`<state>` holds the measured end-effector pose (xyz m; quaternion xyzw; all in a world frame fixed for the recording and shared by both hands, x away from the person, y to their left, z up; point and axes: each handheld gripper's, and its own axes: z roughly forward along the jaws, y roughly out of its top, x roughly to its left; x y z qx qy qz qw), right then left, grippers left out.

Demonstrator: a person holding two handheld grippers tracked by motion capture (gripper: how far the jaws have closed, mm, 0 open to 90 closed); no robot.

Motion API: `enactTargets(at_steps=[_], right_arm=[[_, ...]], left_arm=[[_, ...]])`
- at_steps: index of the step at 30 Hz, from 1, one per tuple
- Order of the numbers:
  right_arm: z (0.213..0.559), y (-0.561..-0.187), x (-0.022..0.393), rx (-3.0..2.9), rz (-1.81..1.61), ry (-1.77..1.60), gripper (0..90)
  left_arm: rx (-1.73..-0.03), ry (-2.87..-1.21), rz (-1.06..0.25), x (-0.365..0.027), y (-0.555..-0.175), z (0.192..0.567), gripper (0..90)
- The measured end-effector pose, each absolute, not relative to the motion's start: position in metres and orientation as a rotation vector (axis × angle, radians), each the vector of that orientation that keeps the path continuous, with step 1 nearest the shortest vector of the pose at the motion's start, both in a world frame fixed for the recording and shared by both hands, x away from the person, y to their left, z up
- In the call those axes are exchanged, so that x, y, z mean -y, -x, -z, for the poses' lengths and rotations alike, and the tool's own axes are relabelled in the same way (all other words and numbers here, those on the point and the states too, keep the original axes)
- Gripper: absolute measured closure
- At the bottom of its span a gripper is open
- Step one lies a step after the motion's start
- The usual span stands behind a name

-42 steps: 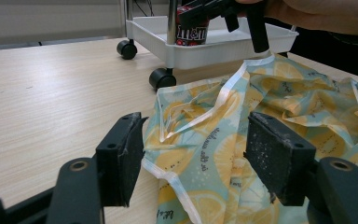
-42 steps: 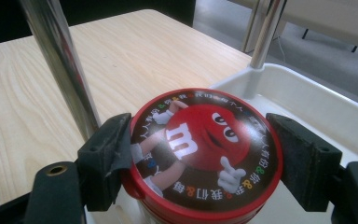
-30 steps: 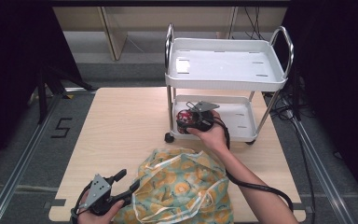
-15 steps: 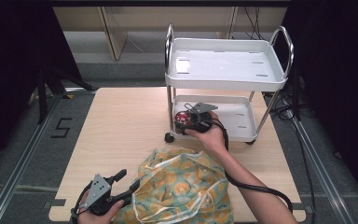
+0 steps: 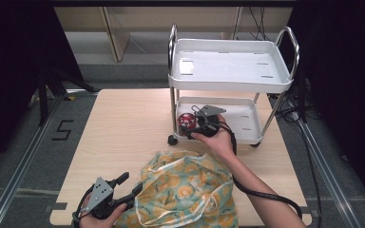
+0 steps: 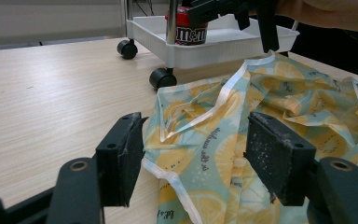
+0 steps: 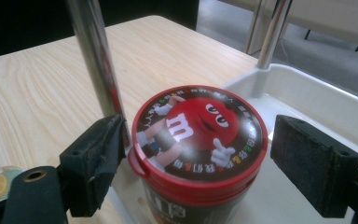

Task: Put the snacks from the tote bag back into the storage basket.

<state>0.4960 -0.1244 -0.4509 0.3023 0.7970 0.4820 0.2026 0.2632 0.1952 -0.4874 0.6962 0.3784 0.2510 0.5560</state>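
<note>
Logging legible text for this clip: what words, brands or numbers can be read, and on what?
"m&m" on the side of the red tub.
"m" on the red character on the tub's lid; the ring of small characters around it is too small to read.
"5" marked on the grey floor.
Small dark script on the lemon-print bag: unreadable.

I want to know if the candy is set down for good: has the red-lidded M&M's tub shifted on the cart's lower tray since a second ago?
No. The red-lidded M&M's tub sits by the same chrome cart post on the white lower tray.
</note>
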Motion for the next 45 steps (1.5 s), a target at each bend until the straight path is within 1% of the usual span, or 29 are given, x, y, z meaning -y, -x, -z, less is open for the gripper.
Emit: enactTargets(at_steps=[6,10,11,27,29,34,45], right_arm=[[0.446,-0.485,0.128,-2.237,-1.364,-0.856,17.6],[0.445,-0.482,0.131,-2.234,-1.357,-0.805,18.2],[0.444,-0.478,0.132,-2.233,-1.347,-0.849,18.3],[0.436,-0.443,0.155,-2.239,-1.356,-0.819,18.6],[0.435,-0.439,0.157,-2.240,-1.366,-0.828,18.6],[0.433,-0.428,0.162,-2.258,-1.366,-0.827,18.6],[0.438,-0.406,0.175,-2.268,-1.374,-0.801,18.6]], left_arm=[[-0.906,-1.631,-0.588,-0.195,-0.262,0.487,36.2],[-0.884,-1.638,-0.599,-0.197,-0.263,0.487,36.2],[-0.911,-1.628,-0.590,-0.197,-0.262,0.487,36.2],[-0.895,-1.627,-0.606,-0.198,-0.262,0.487,36.2],[-0.922,-1.616,-0.596,-0.197,-0.260,0.487,36.2],[-0.915,-1.611,-0.603,-0.198,-0.260,0.486,36.2],[-0.904,-1.594,-0.610,-0.197,-0.260,0.486,36.2]])
